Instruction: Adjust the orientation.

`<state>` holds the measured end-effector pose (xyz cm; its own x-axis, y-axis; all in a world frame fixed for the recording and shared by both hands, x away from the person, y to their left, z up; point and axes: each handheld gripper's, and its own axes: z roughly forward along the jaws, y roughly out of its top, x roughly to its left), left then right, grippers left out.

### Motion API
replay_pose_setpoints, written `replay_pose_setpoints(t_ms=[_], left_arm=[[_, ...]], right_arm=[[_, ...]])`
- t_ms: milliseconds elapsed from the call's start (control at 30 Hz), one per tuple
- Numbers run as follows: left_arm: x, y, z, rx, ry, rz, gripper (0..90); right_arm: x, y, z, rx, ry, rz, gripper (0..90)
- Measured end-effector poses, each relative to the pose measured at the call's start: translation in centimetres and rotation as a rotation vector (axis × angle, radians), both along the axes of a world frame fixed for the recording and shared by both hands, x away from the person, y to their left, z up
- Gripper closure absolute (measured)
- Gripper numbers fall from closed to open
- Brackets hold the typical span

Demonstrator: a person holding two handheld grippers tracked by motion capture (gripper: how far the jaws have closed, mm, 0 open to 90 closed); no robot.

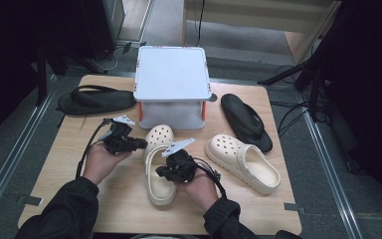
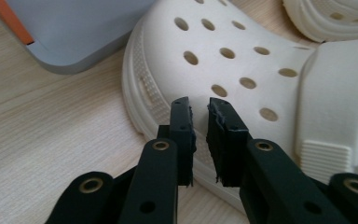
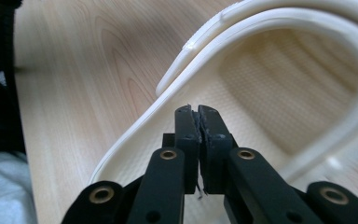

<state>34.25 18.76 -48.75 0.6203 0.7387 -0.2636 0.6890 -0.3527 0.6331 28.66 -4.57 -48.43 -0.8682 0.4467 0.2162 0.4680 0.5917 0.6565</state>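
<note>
The cream clog [image 1: 159,167] looks light and bendy; its rim suits gripping. Left gripper [image 2: 199,122] jaws slightly apart, right gripper [image 3: 196,122] jaws nearly closed, both empty.

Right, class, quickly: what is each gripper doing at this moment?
Left gripper: fingers slightly open, nothing between them, just over the near clog.
Right gripper: fingers shut, empty, at that clog's heel rim.

left tool [image 1: 140,144] at clog [image 1: 158,164] toe | right tool [image 1: 160,173] over its heel | grey box [image 1: 172,74] behind
</note>
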Motion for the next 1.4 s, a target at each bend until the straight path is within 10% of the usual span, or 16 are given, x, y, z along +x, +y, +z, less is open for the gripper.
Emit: replay_pose_setpoints(t_ms=[1400], left_arm=[[-1.7, 2.2, 0.5, -0.010, -0.015, -0.004, 46.8]], right_arm=[[-0.6, -13.8, 3.6, 0.037, -0.071, -0.208, 72.3]])
